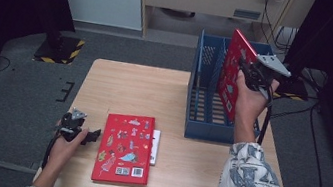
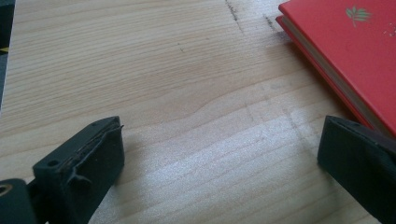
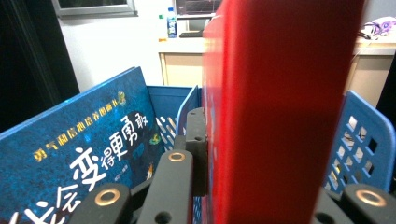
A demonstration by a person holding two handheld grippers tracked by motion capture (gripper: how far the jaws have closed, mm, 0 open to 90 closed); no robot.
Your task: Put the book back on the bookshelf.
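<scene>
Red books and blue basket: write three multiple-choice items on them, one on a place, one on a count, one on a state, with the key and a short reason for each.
1. Where does the flat red picture book lie?
A. on the light wooden table
B. inside the basket
C. on the grey floor

2. How many red-covered books are there?
A. one
B. two
C. four

3. How does the right gripper stand?
A. open above the table
B. shut on the upright red book
C. shut on a bottle

Key:
1 A, the book lies flat on the tabletop near the left gripper.
2 B, one lies on the table and one is held over the blue slotted plastic basket.
3 B, in the right gripper view its jaws press both faces of the upright book.
</scene>
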